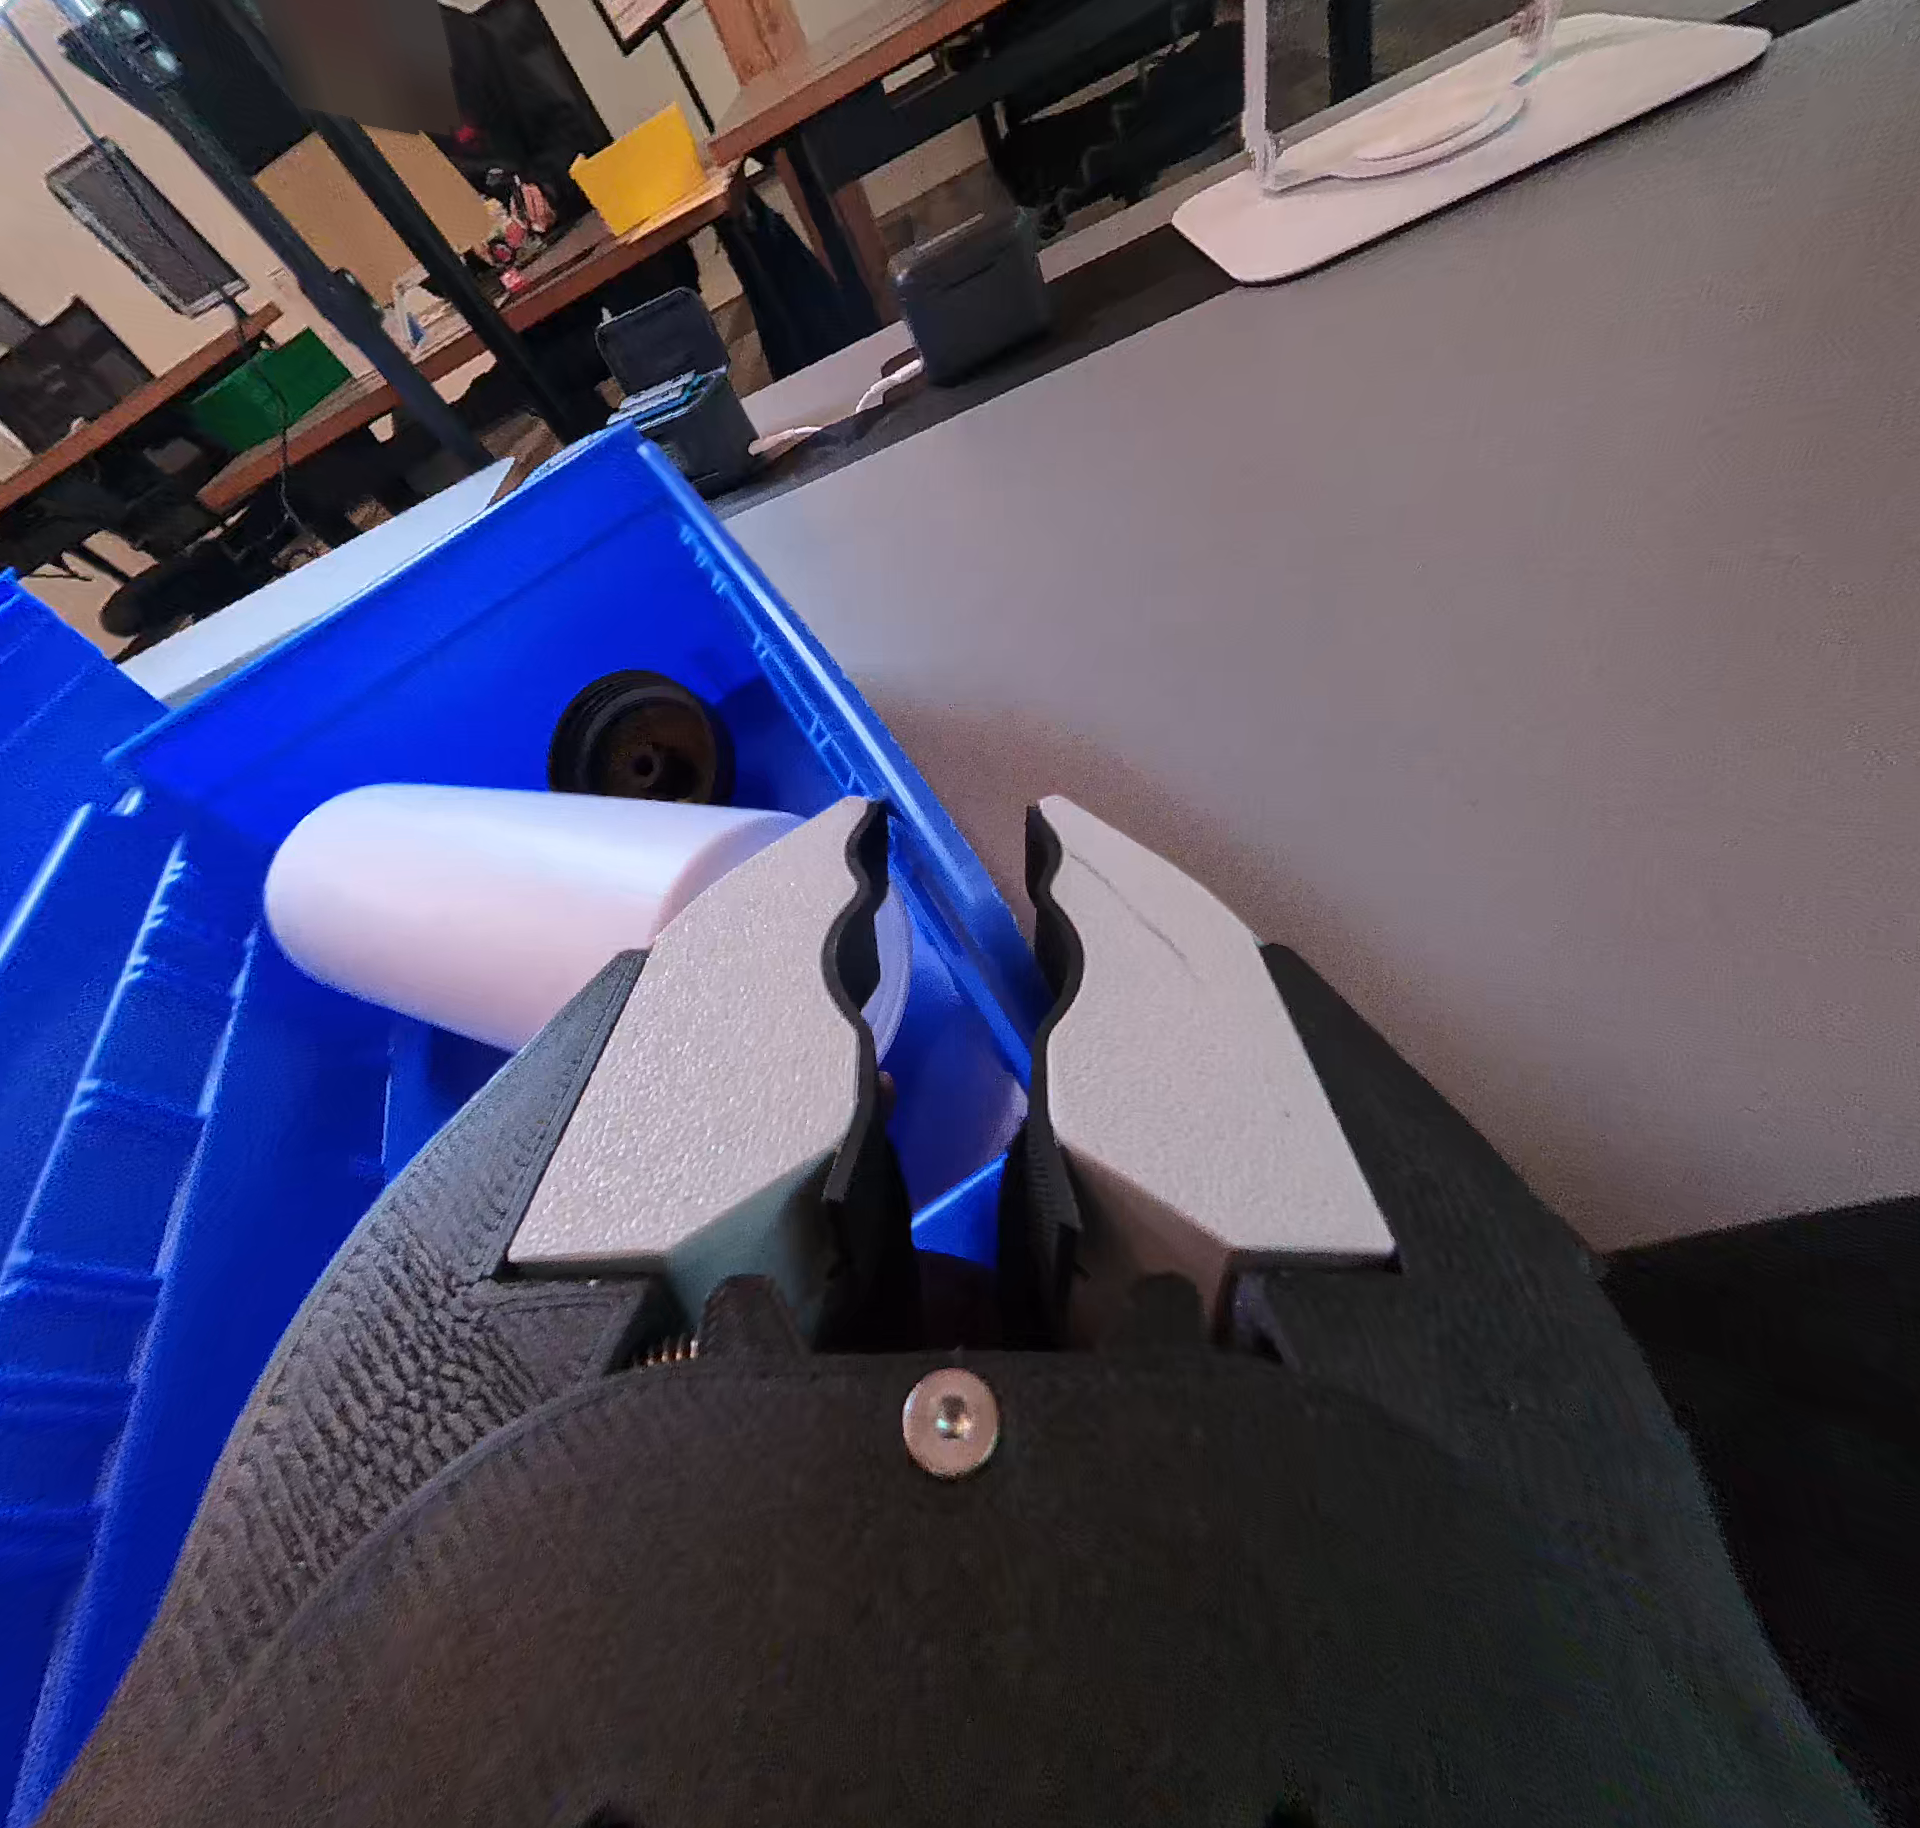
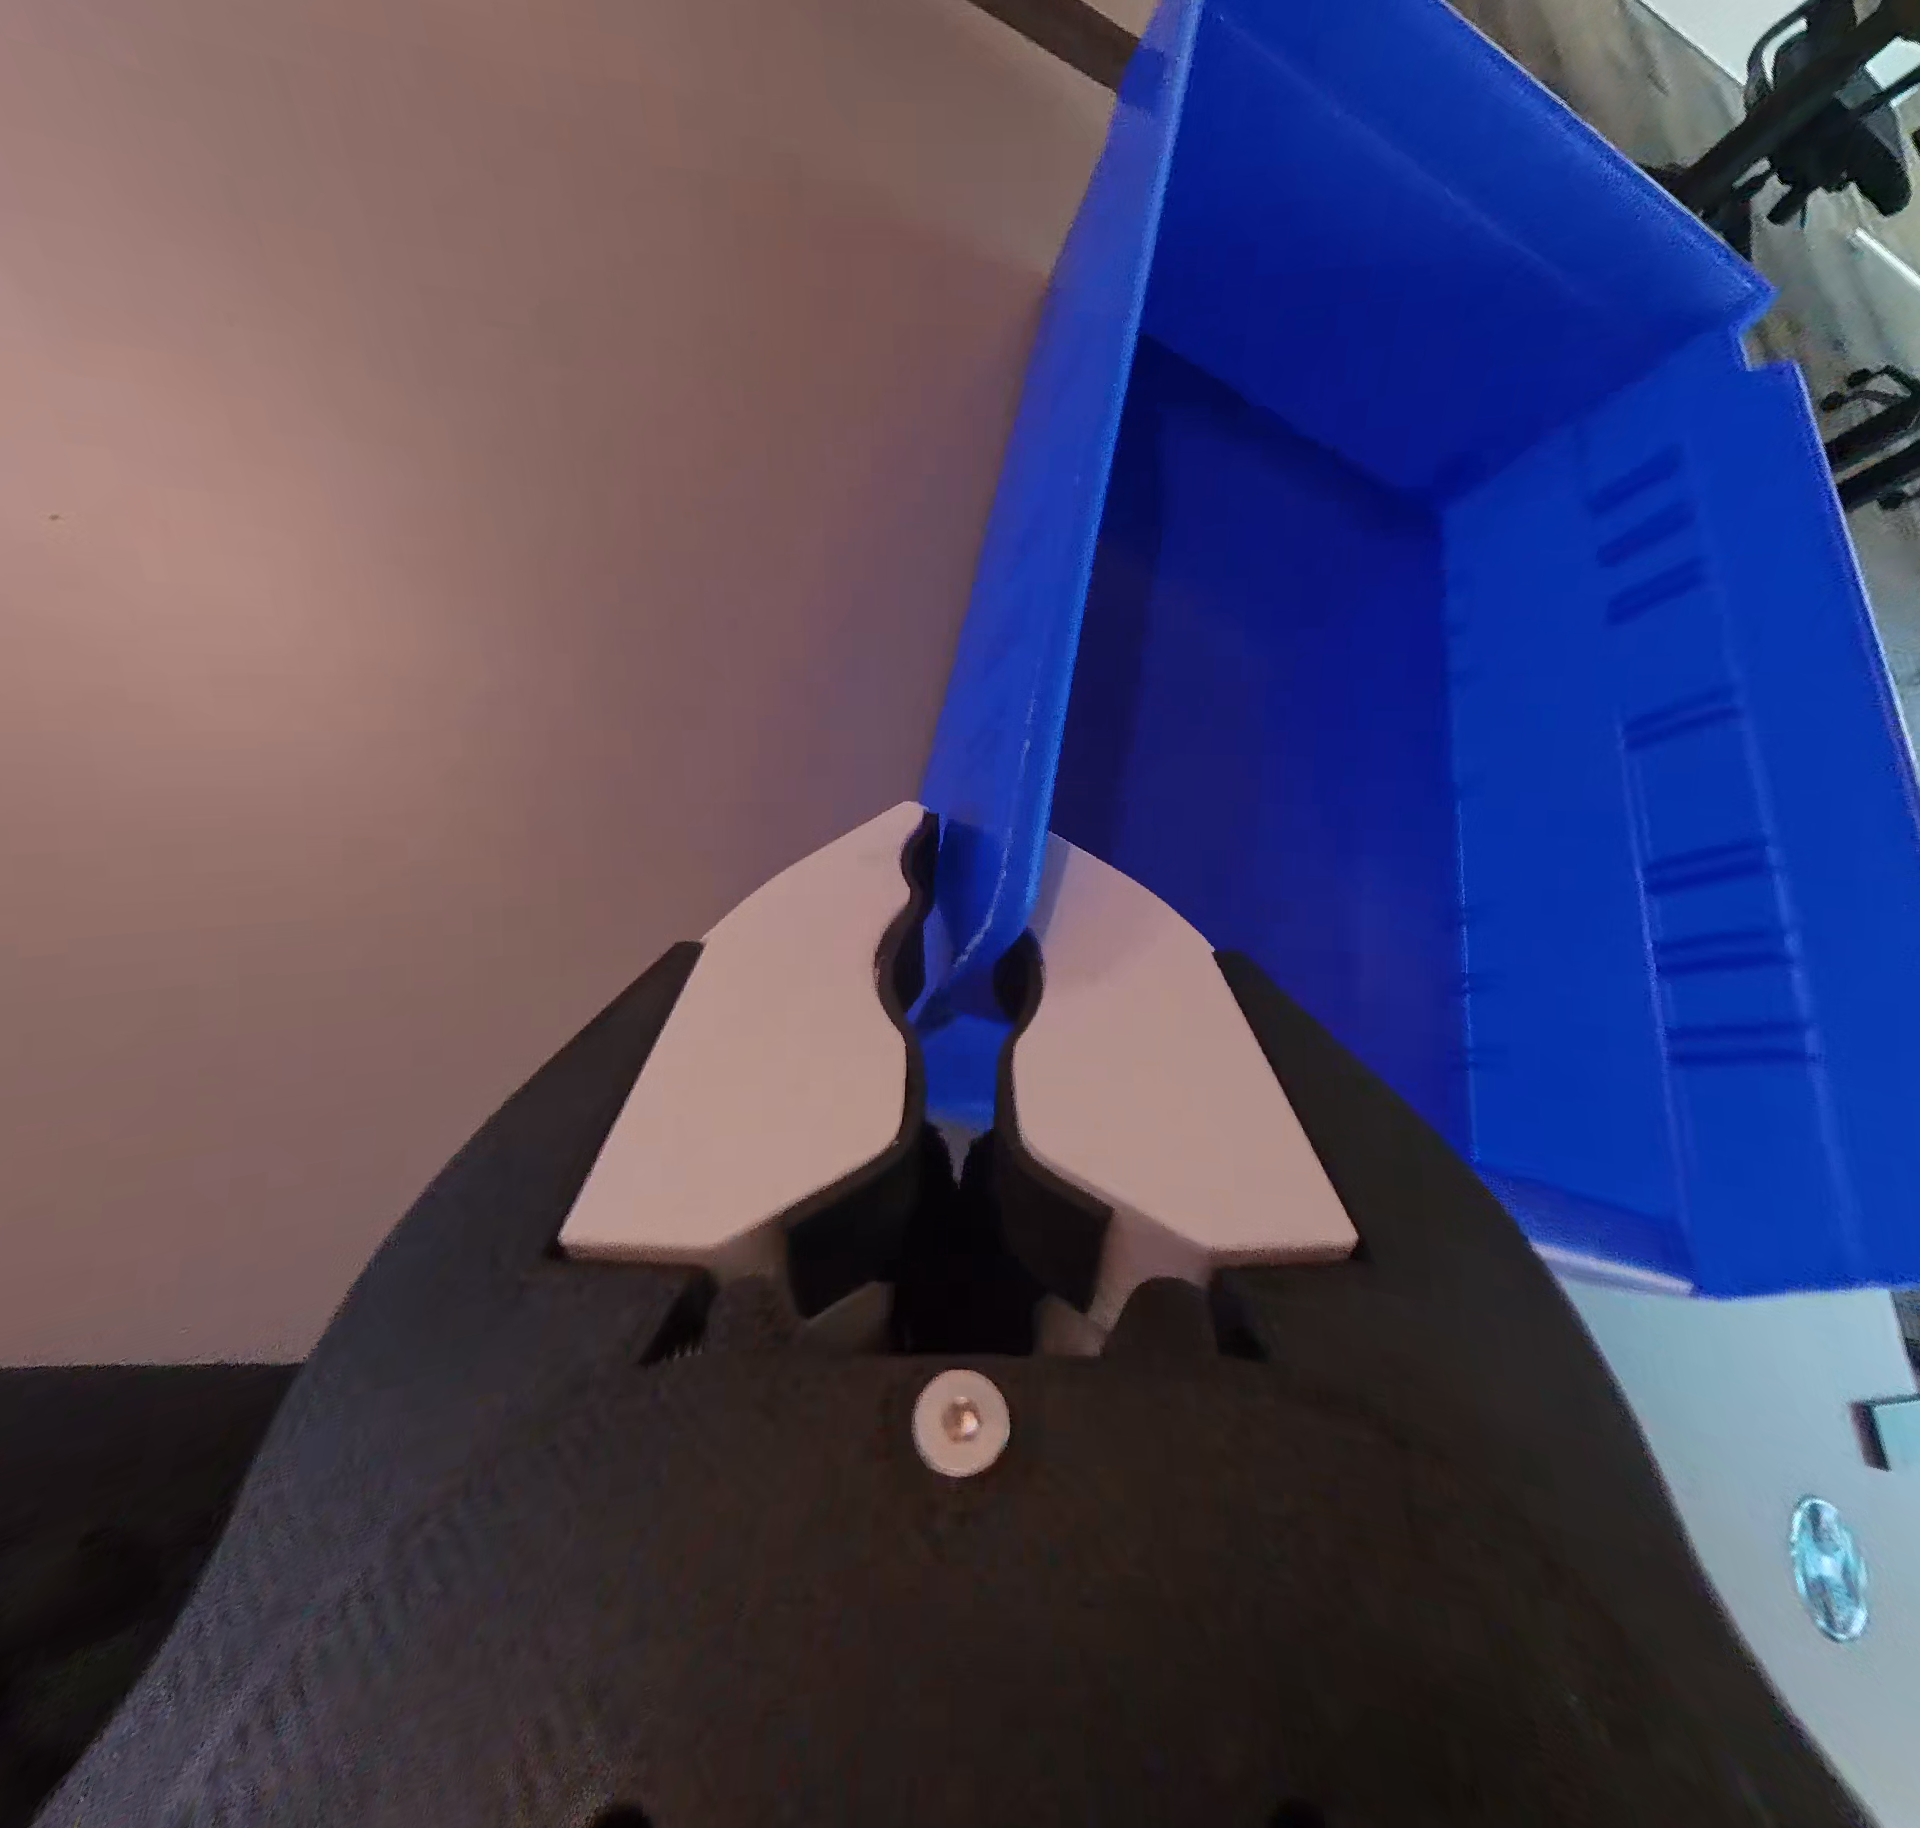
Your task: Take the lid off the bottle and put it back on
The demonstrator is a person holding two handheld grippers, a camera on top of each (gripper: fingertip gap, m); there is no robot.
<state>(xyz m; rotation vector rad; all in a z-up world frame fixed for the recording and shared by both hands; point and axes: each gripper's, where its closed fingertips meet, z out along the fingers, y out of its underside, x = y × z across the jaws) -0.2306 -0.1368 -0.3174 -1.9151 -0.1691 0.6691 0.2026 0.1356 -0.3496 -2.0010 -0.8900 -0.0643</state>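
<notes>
left wrist view: the left gripper (image 1: 956, 822) is seen parted and empty, poised over the side wall of a blue bin (image 1: 499, 656) that rests on the grey surface (image 1: 1455, 635). inside that bin a white bottle (image 1: 499, 905) lies on its side, and a black lid (image 1: 642, 739) rests just beyond it against the back wall, so the lid appears to be already off. in the right wrist view, the right gripper (image 2: 961, 905) is clenched on the rim of another blue bin (image 2: 1299, 583), whose inside shows nothing; the wall is probably pinched so that this bin is steadied or moved. the bottle is judged likely to roll when touched.
</notes>
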